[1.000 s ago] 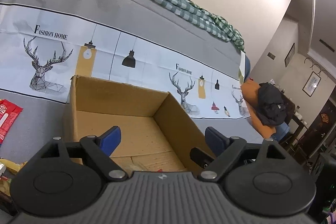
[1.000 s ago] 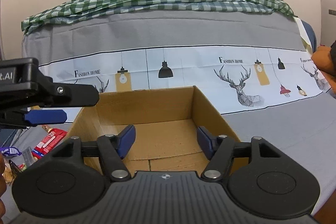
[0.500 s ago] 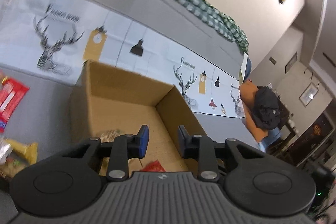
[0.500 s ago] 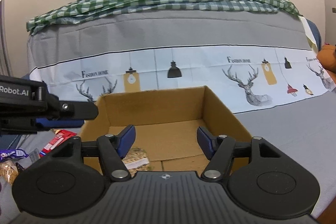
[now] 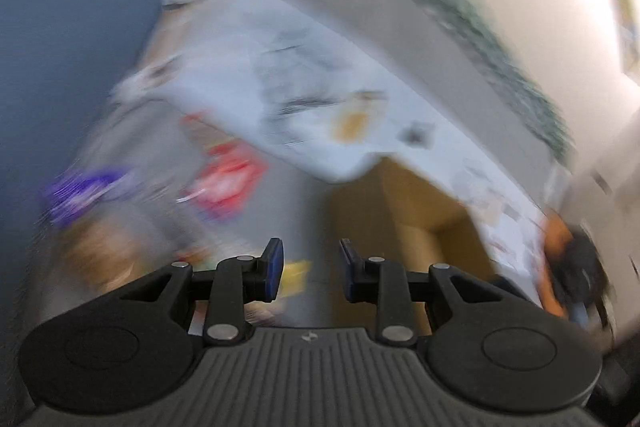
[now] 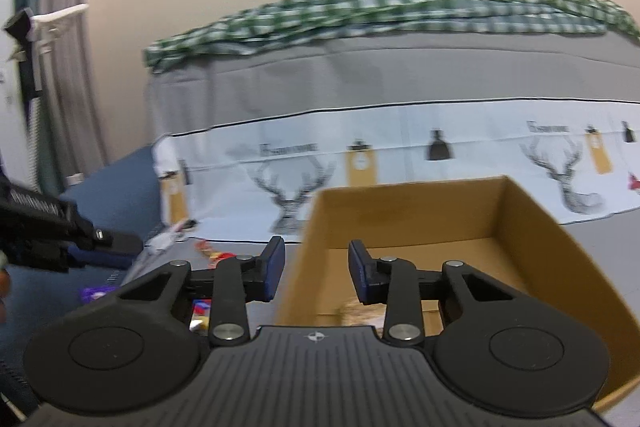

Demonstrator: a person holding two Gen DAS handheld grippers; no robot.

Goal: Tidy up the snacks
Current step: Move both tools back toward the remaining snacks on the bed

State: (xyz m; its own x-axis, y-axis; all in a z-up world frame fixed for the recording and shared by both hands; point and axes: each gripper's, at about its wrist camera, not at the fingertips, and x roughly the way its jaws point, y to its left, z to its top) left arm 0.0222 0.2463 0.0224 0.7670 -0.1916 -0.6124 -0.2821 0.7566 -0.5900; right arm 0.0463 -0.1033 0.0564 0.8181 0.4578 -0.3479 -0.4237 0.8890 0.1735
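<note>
The snacks lie on a grey cover at 9 to 10 o'clock from the box (image 6: pixel 420 223): a red pack (image 5: pixel 226 183), a purple pack (image 5: pixel 82 189) and a yellow one (image 5: pixel 294 273), all blurred. They are judged light, crinkly and slippery, best pinched at a sealed edge. One pack is already seen in the box. The left tool (image 5: pixel 310 269) is narrowed with nothing between its pads. The right tool (image 6: pixel 316 269) is closing, empty, at the box's near-left corner. A deer-print sheet (image 6: pixel 400 155) and a green checked cloth (image 6: pixel 360 15) are draped behind.
</note>
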